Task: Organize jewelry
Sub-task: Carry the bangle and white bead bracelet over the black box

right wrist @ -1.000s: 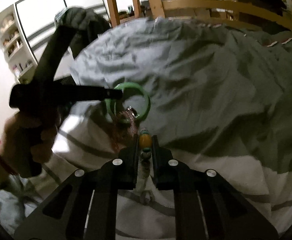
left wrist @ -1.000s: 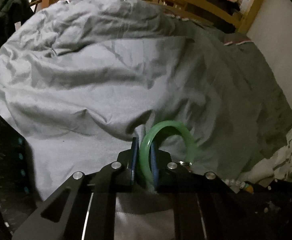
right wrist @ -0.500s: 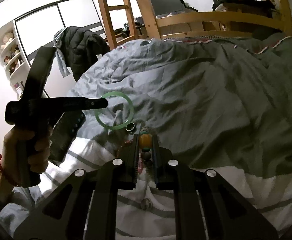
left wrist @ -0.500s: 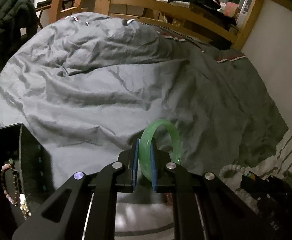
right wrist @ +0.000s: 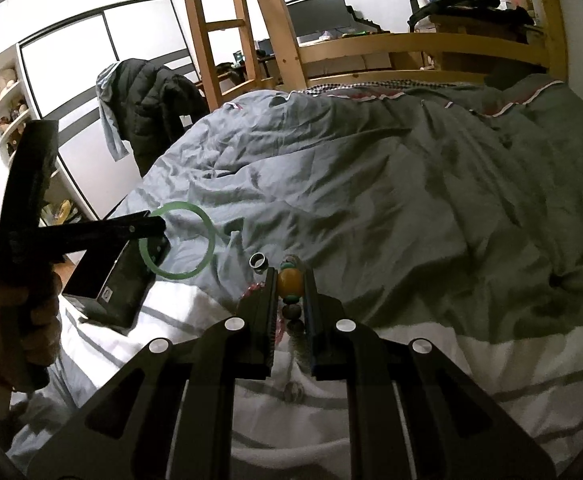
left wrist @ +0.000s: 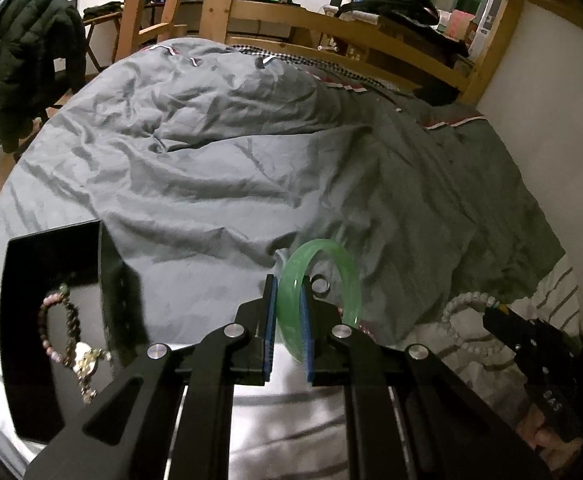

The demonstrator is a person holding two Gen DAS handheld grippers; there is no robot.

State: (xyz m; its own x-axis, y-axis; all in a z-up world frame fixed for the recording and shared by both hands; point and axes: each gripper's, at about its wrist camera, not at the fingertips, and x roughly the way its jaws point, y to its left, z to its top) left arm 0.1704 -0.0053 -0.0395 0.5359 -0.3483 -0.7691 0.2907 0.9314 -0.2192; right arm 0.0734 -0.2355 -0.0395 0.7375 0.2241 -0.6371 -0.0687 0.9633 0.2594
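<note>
The left gripper has its fingers clamped on the rim of a translucent green bangle, held upright in the air above a rumpled grey duvet on a bed. To its left an open black rectangular jewelry box rests on the bed, with a beaded bracelet lying inside. The right gripper has its fingers closed on a string of beads with a large amber bead, which hangs down over the white striped sheet. Just beyond its fingertips a small silver ring lies on the duvet.
</note>
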